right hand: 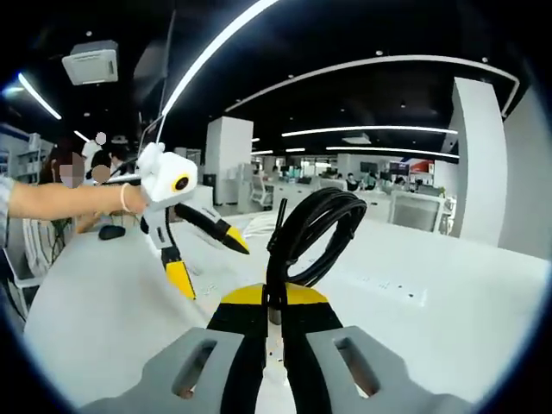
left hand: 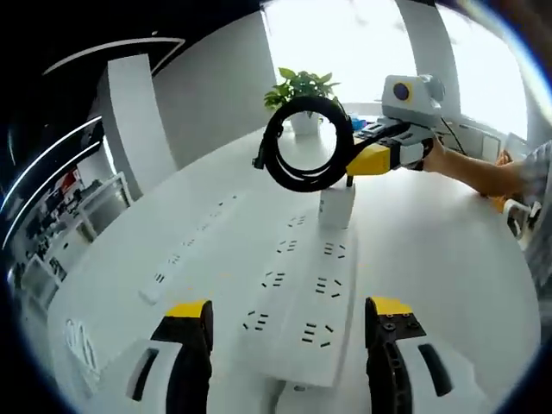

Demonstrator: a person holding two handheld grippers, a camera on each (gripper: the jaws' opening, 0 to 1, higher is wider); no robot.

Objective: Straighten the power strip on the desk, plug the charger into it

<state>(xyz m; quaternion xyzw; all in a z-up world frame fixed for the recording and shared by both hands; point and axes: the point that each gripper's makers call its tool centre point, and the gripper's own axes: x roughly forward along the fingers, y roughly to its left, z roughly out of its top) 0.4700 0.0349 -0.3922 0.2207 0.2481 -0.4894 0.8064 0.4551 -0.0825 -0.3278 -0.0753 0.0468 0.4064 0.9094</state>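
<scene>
Charger (left hand: 336, 205) stands on power strip (left hand: 302, 302), beyond left tool (left hand: 289, 321).

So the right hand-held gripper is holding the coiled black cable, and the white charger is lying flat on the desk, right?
Not quite. The right hand-held gripper does hold the cable, but the left gripper view shows the charger standing upright on the power strip, not flat on the desk.

Matt white plastic power strip (left hand: 297, 302), glossy black cable (left hand: 304, 142)
</scene>
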